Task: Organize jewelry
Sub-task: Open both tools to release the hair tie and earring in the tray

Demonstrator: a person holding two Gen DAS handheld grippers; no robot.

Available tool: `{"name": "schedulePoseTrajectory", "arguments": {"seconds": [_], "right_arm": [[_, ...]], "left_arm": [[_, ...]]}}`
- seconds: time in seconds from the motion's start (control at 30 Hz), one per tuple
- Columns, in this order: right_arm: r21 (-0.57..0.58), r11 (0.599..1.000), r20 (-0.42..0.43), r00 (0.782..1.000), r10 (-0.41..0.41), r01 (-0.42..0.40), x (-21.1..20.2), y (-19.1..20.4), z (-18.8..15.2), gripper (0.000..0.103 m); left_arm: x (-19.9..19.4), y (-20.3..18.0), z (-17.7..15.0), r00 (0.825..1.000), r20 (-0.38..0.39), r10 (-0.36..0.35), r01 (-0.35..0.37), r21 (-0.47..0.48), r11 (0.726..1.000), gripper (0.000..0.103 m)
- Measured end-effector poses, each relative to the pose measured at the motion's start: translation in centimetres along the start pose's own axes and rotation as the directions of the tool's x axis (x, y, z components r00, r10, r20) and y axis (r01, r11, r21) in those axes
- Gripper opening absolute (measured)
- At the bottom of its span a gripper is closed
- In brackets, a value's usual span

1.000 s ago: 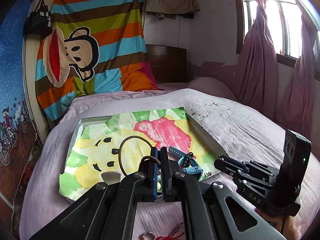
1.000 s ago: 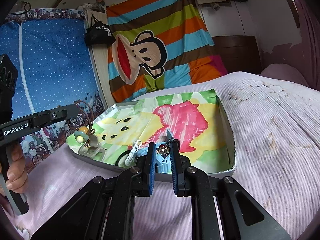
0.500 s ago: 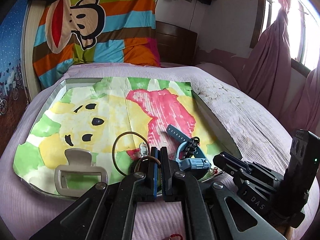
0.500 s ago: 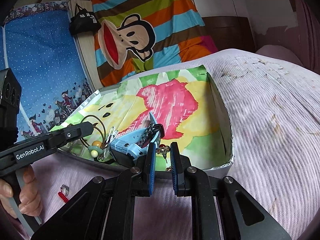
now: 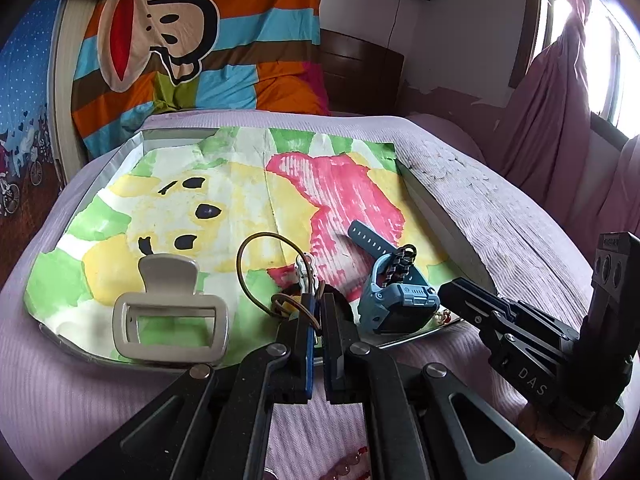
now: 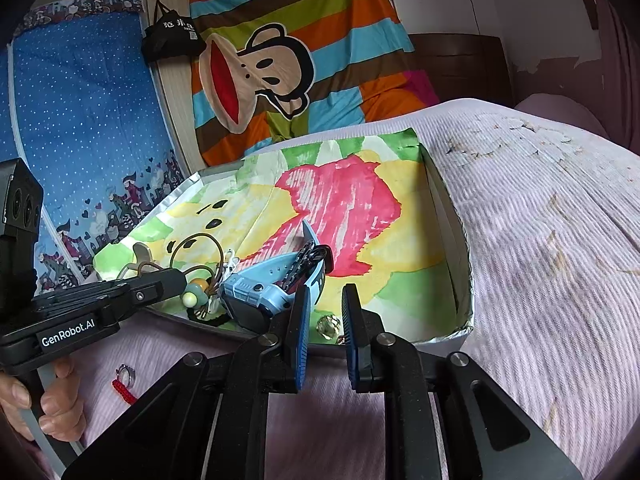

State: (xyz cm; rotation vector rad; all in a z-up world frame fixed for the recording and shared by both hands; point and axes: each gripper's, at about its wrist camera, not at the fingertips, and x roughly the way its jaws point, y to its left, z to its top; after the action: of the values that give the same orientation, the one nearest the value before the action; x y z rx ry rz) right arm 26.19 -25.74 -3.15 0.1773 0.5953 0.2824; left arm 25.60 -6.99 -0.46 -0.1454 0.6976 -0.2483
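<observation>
Bed tray (image 5: 440, 216): L gripper (image 5: 318, 300) clamped on hair tie (image 5: 256, 264), R gripper (image 6: 324, 312) opening, nothing between jaws.

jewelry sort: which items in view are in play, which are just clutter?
In play: tray, hair tie in left gripper, blue watch, hair claw, ring, right gripper.
Clutter: monkey blanket, black bag, curtain.
</observation>
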Motion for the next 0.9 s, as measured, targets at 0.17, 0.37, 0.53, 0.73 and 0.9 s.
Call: {"name": "schedulePoseTrajectory", "arguments": {"seconds": [0.17, 0.37, 0.53, 0.73, 0.9], "right_arm": [[-0.011, 1.0, 0.027, 0.999, -0.016, 0.016, -0.8, 0.2, -0.2, 0.028], [-0.04, 0.999, 0.087, 0.996, -0.03, 0.033, -2.3, 0.6, -0.2, 0.042], [-0.084, 0.995, 0.135, 0.99, -0.043, 0.054, -3.5, 1.5, -0.3, 0.046], [-0.1, 0.993, 0.207, 0.978, -0.038, 0.06, -5.5, 2.0, -0.5, 0.064], [-0.107, 0.992, 0.258, 0.966, -0.035, 0.064, -7.0, 2.7, -0.8, 0.09]], "left_arm": [[-0.8, 0.2, -0.5, 1.0, 0.023, -0.009, 0.009, -0.004, 1.0, 0.007], [-2.8, 0.4, -1.3, 0.994, 0.104, 0.014, -0.014, 0.0, 1.0, 0.03], [-4.5, 0.5, -1.6, 0.984, 0.171, 0.052, -0.055, 0.009, 0.998, 0.054], [-6.2, 0.9, -2.1, 0.968, 0.227, 0.108, -0.114, 0.013, 0.993, 0.078], [-8.1, 2.0, -2.7, 0.949, 0.277, 0.151, -0.15, -0.023, 0.988, 0.1]]}}
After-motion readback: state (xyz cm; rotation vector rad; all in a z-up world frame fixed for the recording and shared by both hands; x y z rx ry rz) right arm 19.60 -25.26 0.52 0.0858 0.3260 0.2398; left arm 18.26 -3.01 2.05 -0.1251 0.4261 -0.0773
